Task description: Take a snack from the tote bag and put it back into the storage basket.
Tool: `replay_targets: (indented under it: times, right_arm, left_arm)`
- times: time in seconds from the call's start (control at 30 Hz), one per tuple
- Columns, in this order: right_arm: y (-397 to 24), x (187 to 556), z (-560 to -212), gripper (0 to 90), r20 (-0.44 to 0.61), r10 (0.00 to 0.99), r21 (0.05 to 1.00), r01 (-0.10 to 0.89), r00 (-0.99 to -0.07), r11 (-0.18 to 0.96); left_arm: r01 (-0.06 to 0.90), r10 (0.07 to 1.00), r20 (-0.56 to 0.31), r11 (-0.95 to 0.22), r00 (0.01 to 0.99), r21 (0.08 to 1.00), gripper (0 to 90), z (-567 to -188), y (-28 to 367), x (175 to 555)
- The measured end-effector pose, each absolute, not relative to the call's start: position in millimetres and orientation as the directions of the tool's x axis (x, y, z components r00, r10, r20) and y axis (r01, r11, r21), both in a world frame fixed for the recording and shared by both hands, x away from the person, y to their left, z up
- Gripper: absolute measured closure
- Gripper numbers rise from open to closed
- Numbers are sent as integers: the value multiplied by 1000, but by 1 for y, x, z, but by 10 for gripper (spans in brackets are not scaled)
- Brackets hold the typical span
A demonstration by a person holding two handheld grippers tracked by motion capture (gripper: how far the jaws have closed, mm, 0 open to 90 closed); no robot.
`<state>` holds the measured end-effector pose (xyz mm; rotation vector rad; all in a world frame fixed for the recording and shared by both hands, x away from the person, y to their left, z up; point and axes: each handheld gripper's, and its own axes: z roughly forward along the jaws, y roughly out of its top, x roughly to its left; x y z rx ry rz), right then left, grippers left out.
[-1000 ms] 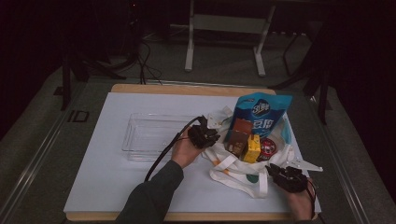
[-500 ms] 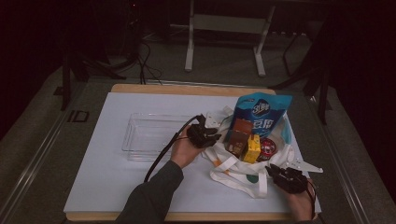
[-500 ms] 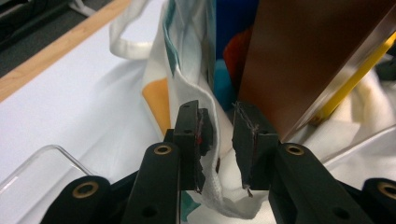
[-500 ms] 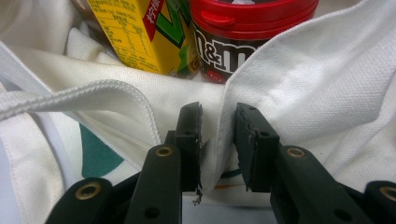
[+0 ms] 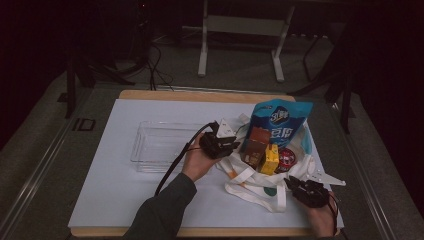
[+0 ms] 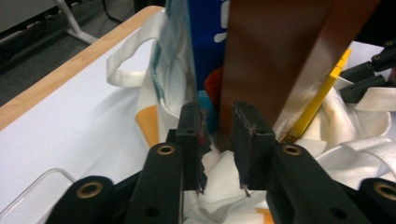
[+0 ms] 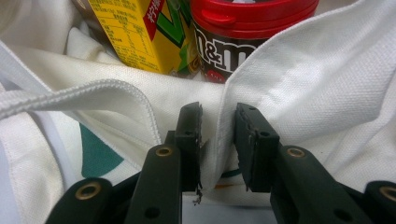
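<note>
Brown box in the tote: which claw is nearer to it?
Left. The left claw is right at the brown box; the right claw sits at the tote bag rim nearest the person, farther off.

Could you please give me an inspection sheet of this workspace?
Surface: white table sheet, wooden edge.
Job's things: white tote bag holding blue pouch, brown pack, yellow carton, red-lidded tub.
Clutter: empty clear tray.
Tongs: left tongs at the brown pack, jaws just closing, nothing clamped; right tongs astride a bag fold, grip unclear.
Cables: black cable trailing from left tongs.
Surroundings: dim; metal stand, floor cables.
</note>
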<state>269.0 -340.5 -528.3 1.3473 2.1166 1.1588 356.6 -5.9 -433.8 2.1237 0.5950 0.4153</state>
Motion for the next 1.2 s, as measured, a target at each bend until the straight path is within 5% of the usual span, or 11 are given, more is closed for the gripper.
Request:
replay_targets:
  times: [0.23,0.77,1.2]
  right_arm:
    - [-341,269,-528,716,113,874,800,565,-473,202]
    - [-341,269,-529,716,114,872,800,564,-477,204]
    - [-342,269,-529,711,119,871,801,565,-477,200]
  left_arm:
    - [257,503,72,-554,861,792,881,-443,-16,356]
    - [240,424,64,-625,903,743,883,-461,-38,352]
    - [231,376,4,-579,927,782,610,-451,-20,359]
